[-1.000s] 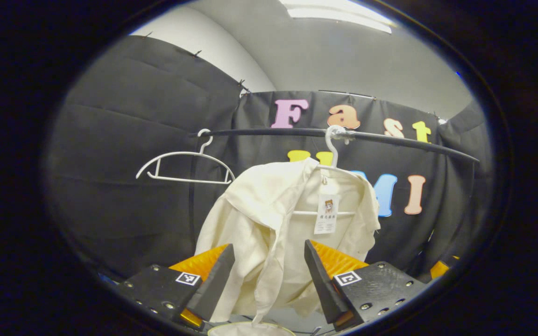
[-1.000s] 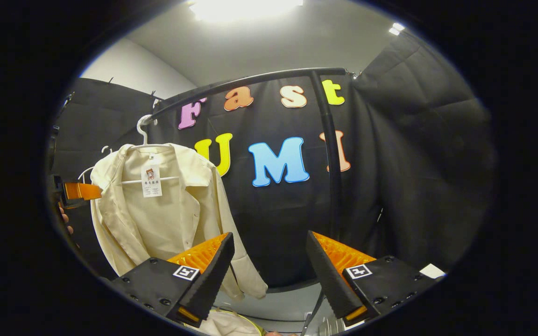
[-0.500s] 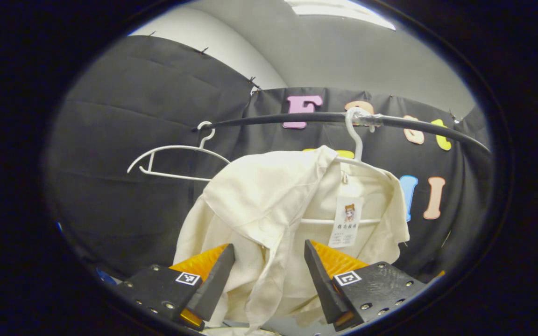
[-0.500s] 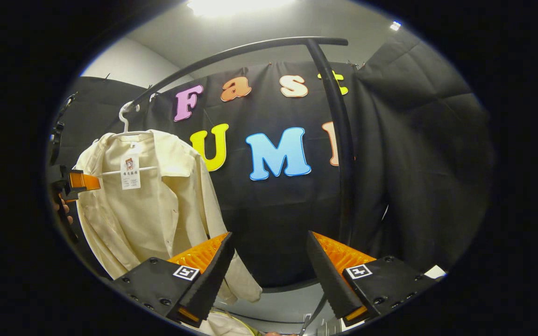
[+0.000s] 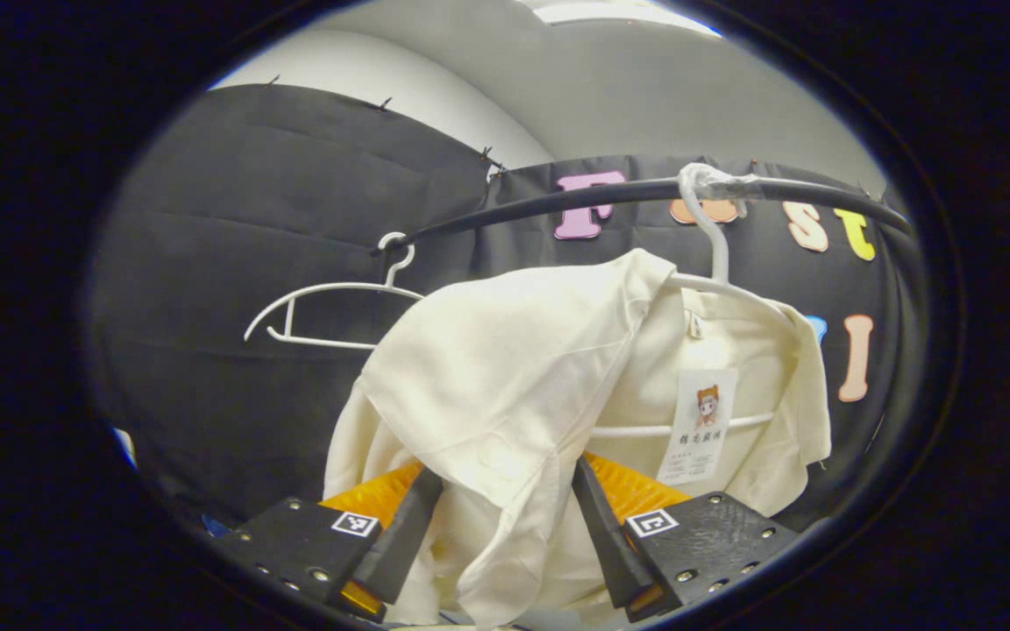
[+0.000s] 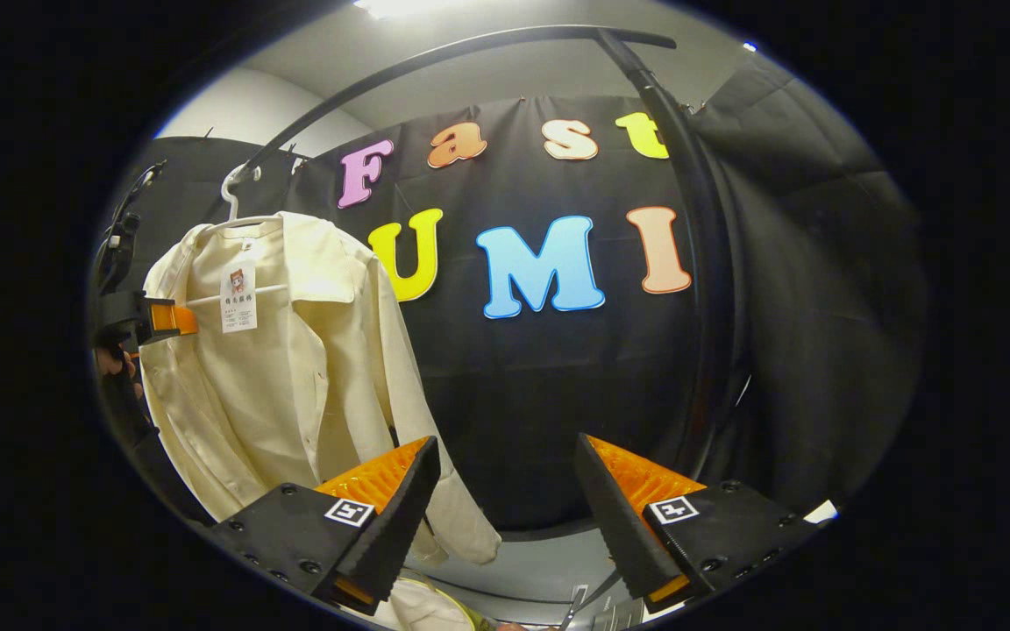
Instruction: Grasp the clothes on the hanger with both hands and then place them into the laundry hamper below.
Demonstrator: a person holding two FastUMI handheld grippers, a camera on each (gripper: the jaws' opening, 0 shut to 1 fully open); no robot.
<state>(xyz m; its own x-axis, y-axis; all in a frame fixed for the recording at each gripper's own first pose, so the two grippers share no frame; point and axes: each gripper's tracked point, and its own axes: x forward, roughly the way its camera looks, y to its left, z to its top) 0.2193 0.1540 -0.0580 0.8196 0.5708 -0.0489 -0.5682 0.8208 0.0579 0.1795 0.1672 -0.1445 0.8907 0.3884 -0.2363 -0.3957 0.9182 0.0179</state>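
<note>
A cream shirt (image 5: 505, 377) hangs on a white hanger (image 5: 715, 245) from the black rail (image 5: 558, 197), with a paper tag (image 5: 698, 425) inside its collar. My left gripper (image 5: 502, 543) is open, and the shirt's near shoulder and sleeve droop between its fingers. In the right gripper view the shirt (image 6: 286, 368) hangs at the left, and the left gripper (image 6: 150, 317) is at its far edge. My right gripper (image 6: 505, 526) is open with nothing between its fingers, to the right of the shirt's hem. A pale rim of the hamper (image 6: 422, 609) peeks in at the bottom edge.
An empty white hanger (image 5: 330, 307) hangs on the rail left of the shirt. The rack's black upright post (image 6: 707, 263) stands to the right of my right gripper. A hand (image 6: 110, 359) holds the left gripper.
My left gripper has moved in on the shirt, and the shoulder cloth now lies between its fingers. The right gripper has moved closer to the rack, with the rail higher in its view.
</note>
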